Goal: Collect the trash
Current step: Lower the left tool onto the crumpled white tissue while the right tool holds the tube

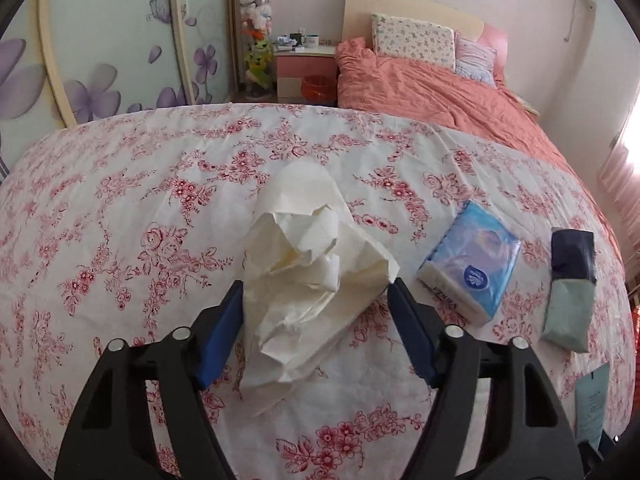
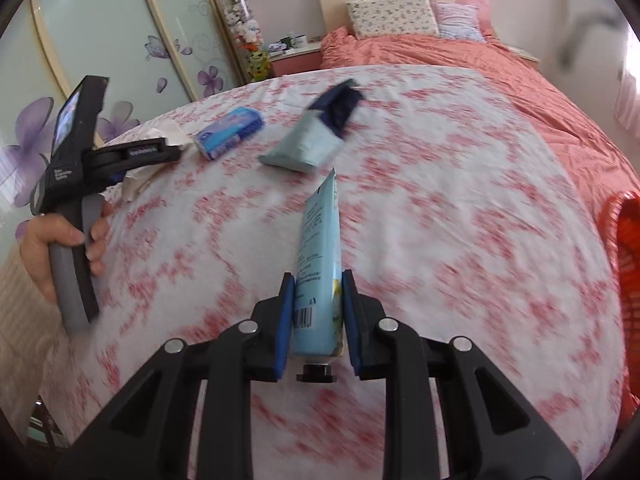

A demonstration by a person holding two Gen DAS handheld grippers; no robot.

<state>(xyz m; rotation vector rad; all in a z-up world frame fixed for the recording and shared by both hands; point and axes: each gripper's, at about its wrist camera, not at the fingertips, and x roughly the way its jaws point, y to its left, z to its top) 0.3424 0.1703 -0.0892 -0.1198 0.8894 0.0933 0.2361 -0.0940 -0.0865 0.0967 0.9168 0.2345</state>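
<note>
- Left gripper [image 1: 316, 292]: jaws spread around the crumpled paper [image 1: 308, 272] lying on the flowered sheet [image 1: 120, 200]; pads beside it, not squeezing.
- Tissue pack [image 1: 470, 262] right of the paper.
- Right gripper [image 2: 318, 280]: jaws pinching a light-blue tube [image 2: 320, 264] above the sheet.

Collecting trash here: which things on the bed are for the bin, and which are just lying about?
Likely trash:
crumpled paper, between the left gripper fingers
blue tube, held by the right gripper
orange basket, probably the bin

Probably lying about:
tissue pack
grey-green pouch
</note>
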